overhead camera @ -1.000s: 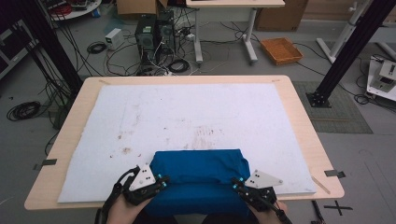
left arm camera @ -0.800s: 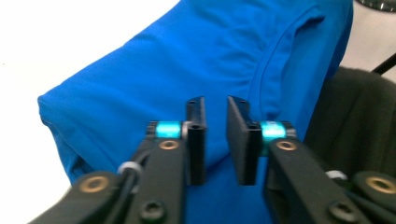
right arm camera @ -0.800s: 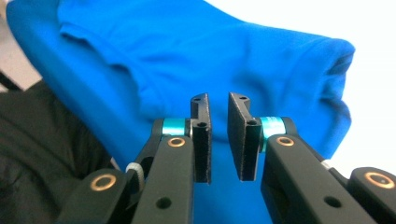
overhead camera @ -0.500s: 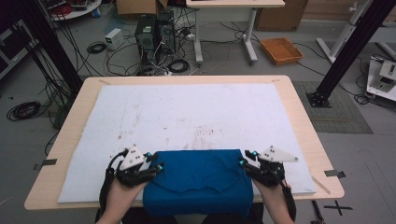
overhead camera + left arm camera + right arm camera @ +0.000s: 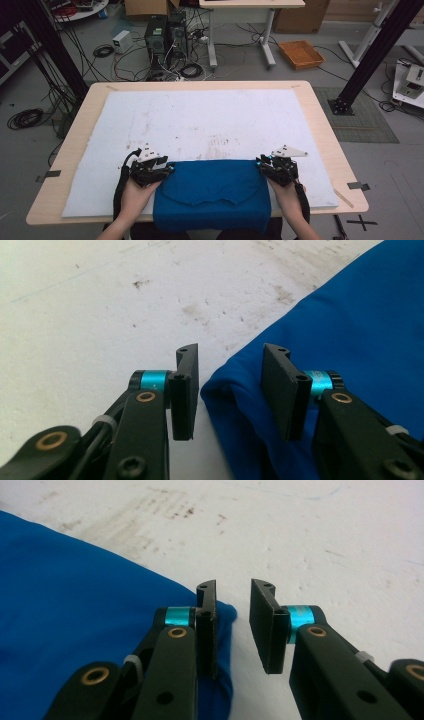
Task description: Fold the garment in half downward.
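Blue cloth (image 5: 212,192): folded garment, lower centre of the high view, lying on the white mat (image 5: 200,125) with its near edge hanging over the front of the desk (image 5: 320,115). An upper flap with a ragged curved edge lies across its middle.

Left claw (image 5: 167,167): lower left of the high view, at the cloth's upper left corner. In the left gripper view (image 5: 229,390) the jaws stand apart, having just been opening; the rounded corner of the cloth (image 5: 320,340) sits in the gap, nearer the jaw at the right of the frame, with the other jaw clear of it. Released, grasping nothing.

Right claw (image 5: 261,164): lower right of the high view, at the cloth's upper right corner. In the right gripper view (image 5: 233,625) the jaws are parted, having just been closing; the gap between them shows bare mat (image 5: 325,540), and the cloth (image 5: 90,605) lies behind and under the jaw at the left of the frame. Released.

Surroundings: grey floor beyond the desk, with computer towers (image 5: 165,35) and tangled cables at upper centre, an orange tray (image 5: 301,53) at upper right.
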### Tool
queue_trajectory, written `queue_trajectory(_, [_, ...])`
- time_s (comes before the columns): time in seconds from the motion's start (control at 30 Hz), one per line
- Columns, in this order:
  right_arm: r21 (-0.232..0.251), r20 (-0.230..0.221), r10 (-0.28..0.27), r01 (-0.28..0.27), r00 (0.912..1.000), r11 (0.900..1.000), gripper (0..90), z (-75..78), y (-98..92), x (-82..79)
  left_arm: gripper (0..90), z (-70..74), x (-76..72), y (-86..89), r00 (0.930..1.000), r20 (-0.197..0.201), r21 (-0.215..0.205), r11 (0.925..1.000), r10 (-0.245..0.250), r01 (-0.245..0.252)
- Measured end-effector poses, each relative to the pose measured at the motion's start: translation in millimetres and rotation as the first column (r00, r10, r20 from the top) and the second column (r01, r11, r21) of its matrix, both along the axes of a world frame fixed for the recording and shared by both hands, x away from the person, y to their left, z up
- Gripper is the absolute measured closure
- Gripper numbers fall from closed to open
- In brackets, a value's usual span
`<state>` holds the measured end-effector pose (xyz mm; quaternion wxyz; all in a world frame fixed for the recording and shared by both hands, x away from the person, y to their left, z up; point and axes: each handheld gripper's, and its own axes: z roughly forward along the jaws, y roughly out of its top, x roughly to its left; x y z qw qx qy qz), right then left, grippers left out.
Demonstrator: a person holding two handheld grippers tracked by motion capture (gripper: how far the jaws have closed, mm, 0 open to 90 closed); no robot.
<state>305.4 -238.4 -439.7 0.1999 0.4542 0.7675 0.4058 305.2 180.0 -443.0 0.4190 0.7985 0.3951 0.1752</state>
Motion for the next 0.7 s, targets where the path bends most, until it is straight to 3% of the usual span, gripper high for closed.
queue_trajectory(0.1, [-0.002, -0.004, -0.01, 0.01, 0.9999, 1.0, 73.4, -0.8, -3.2, -0.8, 58.8, 3.1, -0.8, 4.8, 0.9998, 0.018, -0.022, 0.9997, 0.01, -0.01])
queue_trajectory(0.23, [0.071, 0.012, -0.034, 0.033, 0.9994, 0.997, 67.8, 7.4, -8.3, -0.7, 56.9, 8.2, 1.7, 11.2, 0.9985, 0.038, -0.059, 0.9975, 0.04, -0.038])
queue_trajectory(0.33, [0.116, 0.017, -0.039, 0.037, 0.9991, 0.993, 61.4, 14.7, -6.3, 1.4, 55.0, 6.7, 6.7, 13.7, 0.9986, 0.011, -0.079, 0.9957, 0.051, -0.05])
queue_trajectory(0.4, [0.121, -0.012, -0.023, 0.024, 0.9997, 0.992, 59.2, 13.2, -1.9, 5.5, 54.8, 3.6, 9.7, 12.1, 0.9987, -0.023, -0.07, 0.9964, 0.045, -0.047])
queue_trajectory(0.53, [0.096, -0.128, -0.013, 0.025, 0.9917, 0.995, 56.1, -2.5, 2.7, 15.5, 54.8, -1.3, 11.8, 8.6, 0.9962, -0.076, -0.059, 0.9971, 0.043, -0.047])
queue_trajectory(0.6, [0.098, -0.16, -0.003, 0.019, 0.9871, 0.995, 62.0, -7.4, 0.8, 17.1, 58.2, -3.0, 11.6, 8.9, 0.9947, -0.099, -0.06, 0.9977, 0.027, -0.033])
queue_trajectory(0.7, [0.102, -0.172, 0.037, -0.02, 0.9844, 0.995, 76.1, -11.2, 1.1, 15.0, 71.1, -6.3, 8.9, 7.2, 0.9937, -0.112, -0.075, 0.9972, -0.009, 0.001])
